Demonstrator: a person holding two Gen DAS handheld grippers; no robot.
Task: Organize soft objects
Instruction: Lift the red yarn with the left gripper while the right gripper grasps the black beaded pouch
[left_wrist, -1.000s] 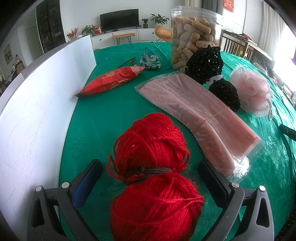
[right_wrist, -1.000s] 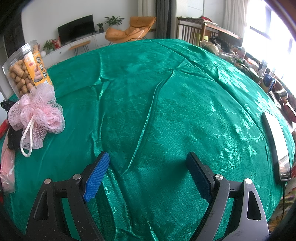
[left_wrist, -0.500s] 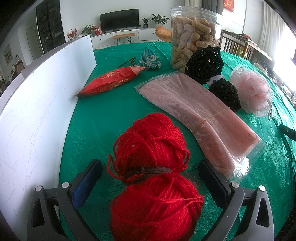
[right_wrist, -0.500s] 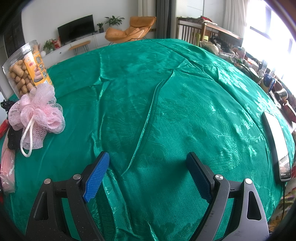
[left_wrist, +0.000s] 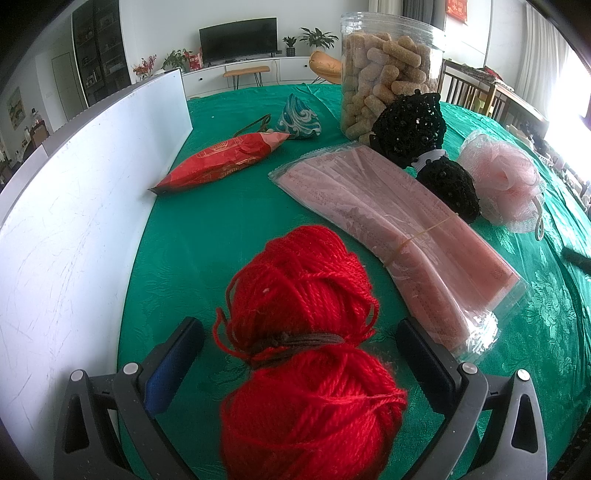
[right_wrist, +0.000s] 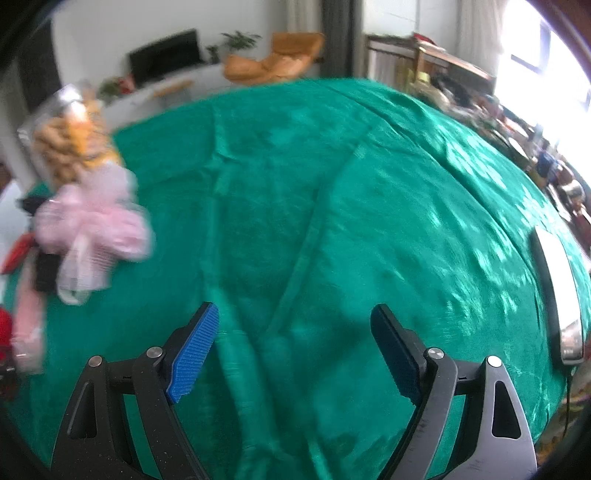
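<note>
- Two views are covering the scene; the left wrist view is coming first.
- The left gripper (left_wrist: 299, 343) is standing spread wide, its pads lying to either side of the red yarn (left_wrist: 306, 332) with a visible gap on each side, so nothing is being pinched.
- The red yarn, two balls bound at the waist by a dark cord, is resting on the green tablecloth (left_wrist: 207, 236) between the jaws and extending beyond them.
- A white board (left_wrist: 74, 206) is standing upright along the left edge of the cloth.
- A clear bag of pink masks (left_wrist: 399, 236) is lying just right of the yarn, running diagonally away.
- A red snack packet (left_wrist: 221, 160) is lying beyond, near the board, with a blue patterned pouch (left_wrist: 299, 120) behind it.
- A clear jar of snack sticks (left_wrist: 388, 70) is standing at the back; a black beaded piece (left_wrist: 410, 129) is leaning against it, and a second black piece (left_wrist: 450, 188) is sitting beside a pink mesh puff (left_wrist: 506, 177).
- The right wrist view is blurred.
- The right gripper (right_wrist: 295, 347) is standing spread wide over bare, creased cloth (right_wrist: 332, 184), with nothing between its pads.
- The puff (right_wrist: 92, 229) is lying well off to the left, in front of the jar (right_wrist: 70, 136).
- A phone-like device (right_wrist: 561, 295) is lying at the far right edge.
</note>
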